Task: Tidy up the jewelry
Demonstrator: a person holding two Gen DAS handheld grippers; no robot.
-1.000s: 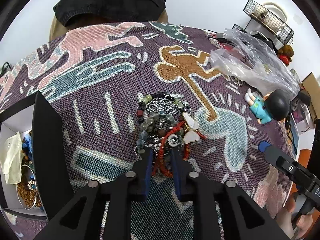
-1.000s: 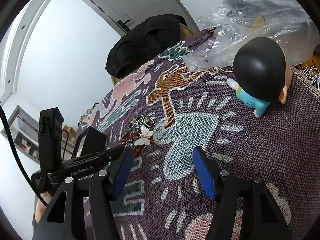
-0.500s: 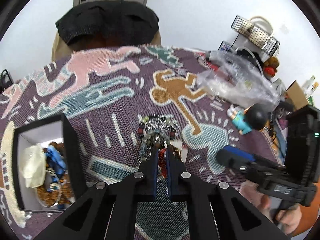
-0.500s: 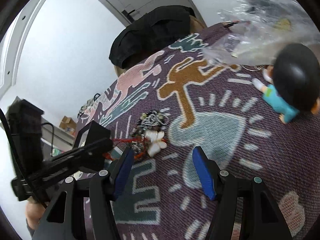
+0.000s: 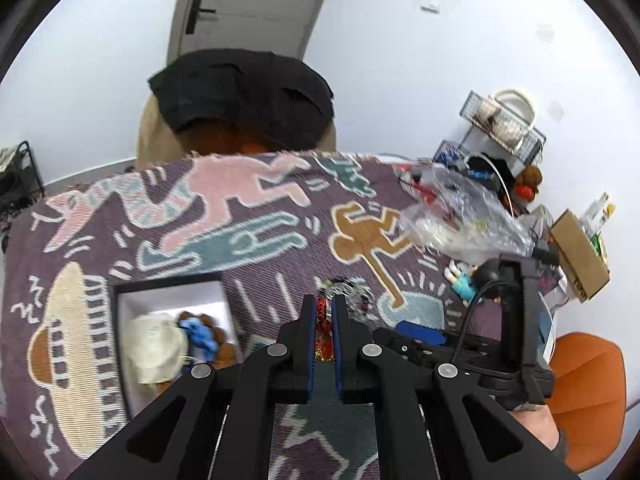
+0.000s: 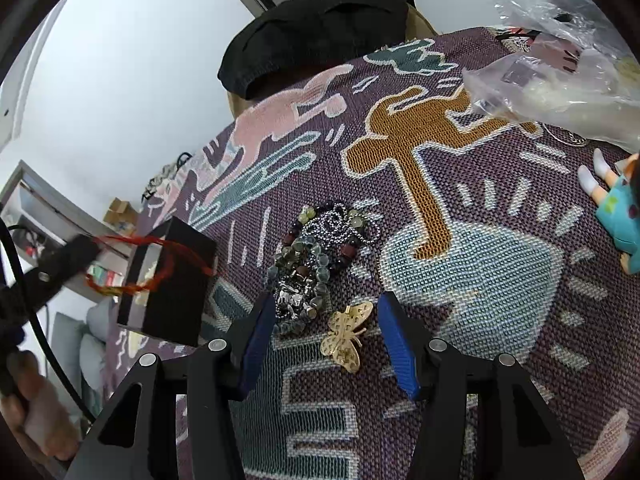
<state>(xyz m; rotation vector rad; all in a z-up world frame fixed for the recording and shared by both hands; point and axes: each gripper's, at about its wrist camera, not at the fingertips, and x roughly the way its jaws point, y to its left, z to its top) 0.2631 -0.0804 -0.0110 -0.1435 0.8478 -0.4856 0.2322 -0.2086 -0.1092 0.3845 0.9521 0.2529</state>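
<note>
Patterned woven cloth (image 6: pixel 472 288) covers the tabletop. Above it, the left gripper (image 5: pixel 325 312) has its jaws clamped on a red cord bracelet (image 5: pixel 322 326), which dangles near the open black box (image 5: pixel 172 292) at left. The right gripper (image 6: pixel 328 344) is closing, jaws apart around a gold butterfly brooch (image 6: pixel 347 334) without touching it. Just beyond lies a pile of beaded bracelets (image 6: pixel 316 248).

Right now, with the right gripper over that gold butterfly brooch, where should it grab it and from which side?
From straight above, pinching across the narrow body of the gold butterfly brooch. It lies flat on the blanket, so the thin wings offer little edge. The right gripper already straddles it, jaws closing.
</note>
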